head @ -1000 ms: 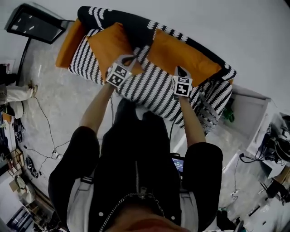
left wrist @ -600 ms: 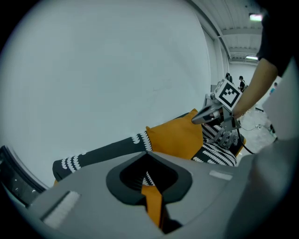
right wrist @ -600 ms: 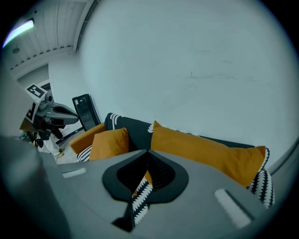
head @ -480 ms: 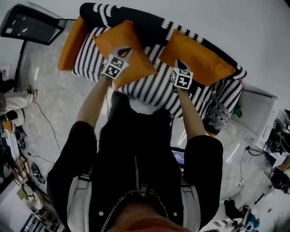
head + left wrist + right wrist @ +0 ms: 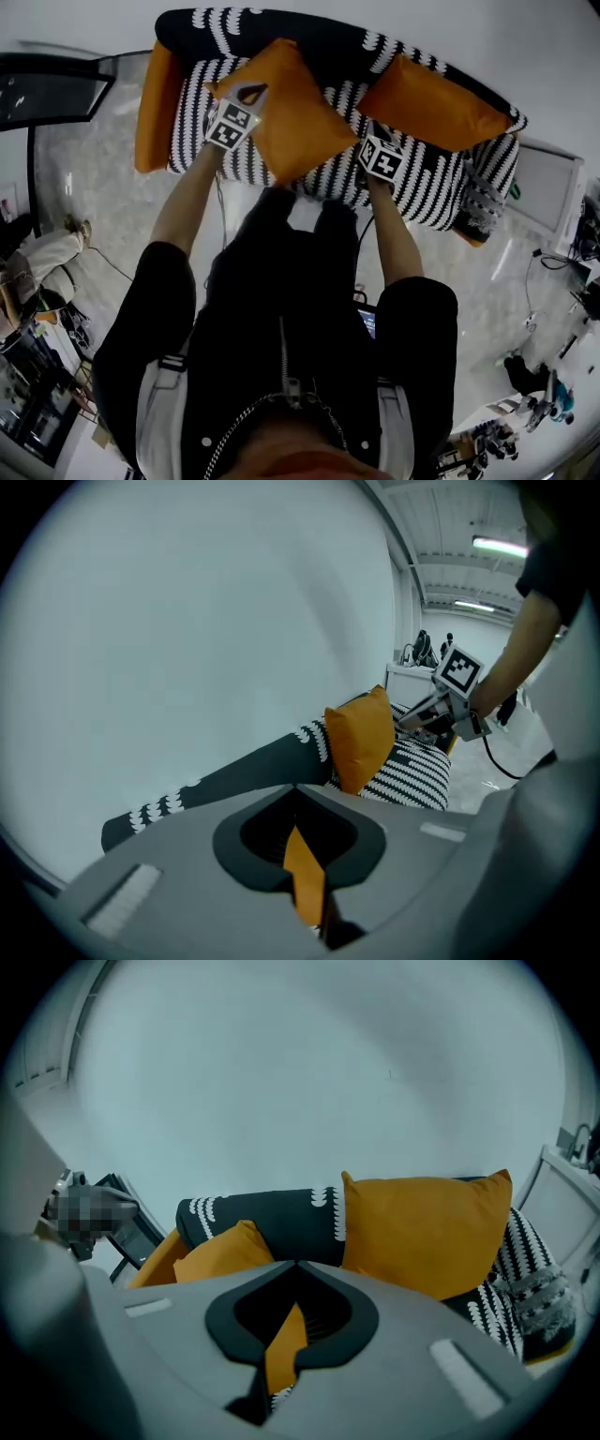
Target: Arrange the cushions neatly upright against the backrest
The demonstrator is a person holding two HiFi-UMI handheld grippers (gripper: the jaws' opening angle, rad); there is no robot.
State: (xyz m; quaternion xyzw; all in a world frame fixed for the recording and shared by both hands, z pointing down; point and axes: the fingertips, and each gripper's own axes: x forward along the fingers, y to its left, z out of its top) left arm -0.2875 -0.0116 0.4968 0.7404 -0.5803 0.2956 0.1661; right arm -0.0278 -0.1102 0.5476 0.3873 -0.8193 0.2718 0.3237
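Two grippers hold one orange cushion [image 5: 286,117] between them, over the black-and-white striped sofa [image 5: 422,183]. Closest in, the person's bare forearms [image 5: 187,202] reach out past the sofa's front edge. The left gripper [image 5: 251,92] has its fingers pressed together on a fold of orange fabric. It grips the cushion's corner nearer the orange end panel [image 5: 153,103] of the sofa. The right gripper [image 5: 369,136] is clamped just as tightly on orange fabric at the cushion's opposite corner, near the middle of the sofa's seat. The held cushion lies tilted over the half of the seat next to the orange end panel, and its far corner overlaps the sofa's dark backrest [image 5: 328,42]. Whether it rests on the seat or hangs clear of it cannot be told. Farther along, at the sofa's other end, a second orange cushion [image 5: 433,103] stands upright, leaning against the backrest. Behind the sofa rises a plain pale wall [image 5: 525,37].
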